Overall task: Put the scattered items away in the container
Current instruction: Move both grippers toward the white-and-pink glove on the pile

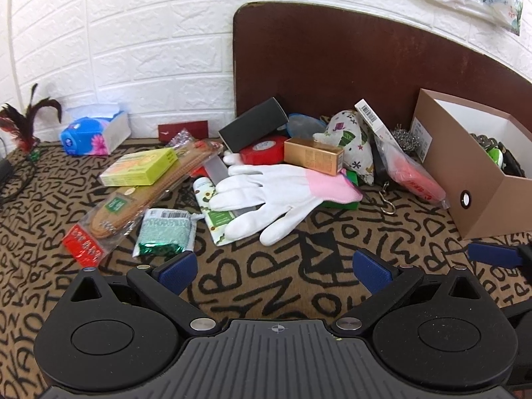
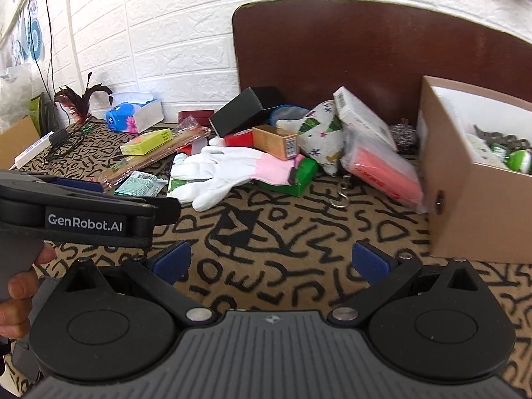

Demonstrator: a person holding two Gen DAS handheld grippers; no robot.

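Both tongs stood fully open and gripped nothing. The left tongs (image 1: 274, 272) hovered above the patterned counter (image 1: 266, 286), angled downward, with bare cloth between the 2 blue pads. The right tongs (image 2: 271, 262) were held the same way, just beside the left unit, whose black body showed at the left edge of the right wrist view with a person's hand (image 2: 20, 286) on its grey handle.

The container, a brown cardboard box (image 1: 478, 199), stood on the counter at the right, in front of a dark brown board (image 1: 349, 66). It already held several items, including 1 green object; the rest could not be identified.

The scattered items lay in a pile ahead of both tongs:
- A white glove with a pink cuff (image 1: 276, 196), nearest the tongs, lying flat.
- A gold carton (image 1: 314, 156), resting across the glove's cuff.
- A yellow-green box (image 1: 139, 168), lying on a long packaged insole (image 1: 139, 199).
- A green scouring pad pack (image 1: 164, 232), beside the insole.
- A red item in a clear bag (image 1: 412, 176), just beside the container.
- A black box (image 1: 252, 128), tilted at the rear of the pile.
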